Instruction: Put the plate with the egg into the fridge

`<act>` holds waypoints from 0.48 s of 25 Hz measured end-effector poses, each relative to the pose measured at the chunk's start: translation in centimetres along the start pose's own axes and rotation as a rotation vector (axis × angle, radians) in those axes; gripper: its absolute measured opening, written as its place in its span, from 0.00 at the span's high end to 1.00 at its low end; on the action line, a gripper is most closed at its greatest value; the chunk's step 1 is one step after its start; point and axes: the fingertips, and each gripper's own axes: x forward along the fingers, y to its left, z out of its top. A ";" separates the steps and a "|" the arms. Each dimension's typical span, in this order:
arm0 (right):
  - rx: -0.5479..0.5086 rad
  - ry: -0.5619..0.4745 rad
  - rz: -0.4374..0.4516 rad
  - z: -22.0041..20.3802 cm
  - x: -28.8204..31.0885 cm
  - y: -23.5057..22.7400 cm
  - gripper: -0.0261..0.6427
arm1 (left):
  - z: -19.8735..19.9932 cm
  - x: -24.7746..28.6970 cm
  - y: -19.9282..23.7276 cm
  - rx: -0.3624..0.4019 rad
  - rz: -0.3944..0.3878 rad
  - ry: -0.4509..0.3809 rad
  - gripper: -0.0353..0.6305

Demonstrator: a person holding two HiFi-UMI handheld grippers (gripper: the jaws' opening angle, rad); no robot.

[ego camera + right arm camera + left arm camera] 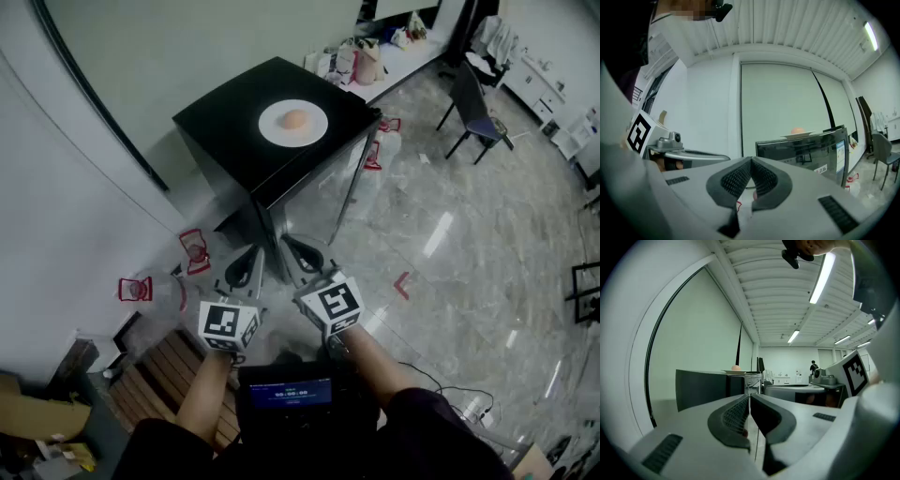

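Observation:
A white plate with a light-brown egg lies on top of a small black fridge whose glass door is closed. I hold both grippers side by side in front of the fridge, below the level of its top. My left gripper is shut with nothing between its jaws, and so is my right gripper. In the left gripper view the shut gripper points at the fridge, with the plate above. In the right gripper view the gripper faces the fridge door, plate and egg.
Clear jugs with red caps stand on the floor to the left, by the white wall. A wooden pallet and a cardboard box lie at lower left. A chair and a cluttered counter stand beyond the fridge.

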 end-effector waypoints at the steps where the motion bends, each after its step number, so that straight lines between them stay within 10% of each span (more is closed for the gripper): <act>1: -0.004 -0.001 -0.003 0.1 0.0 0.2 0.95 | 0.1 -0.1 0.2 0.000 0.001 -0.001 0.91; 12: -0.024 0.018 -0.062 -1.0 -0.5 1.7 0.95 | -0.5 -1.6 2.1 -0.019 0.010 -0.012 0.91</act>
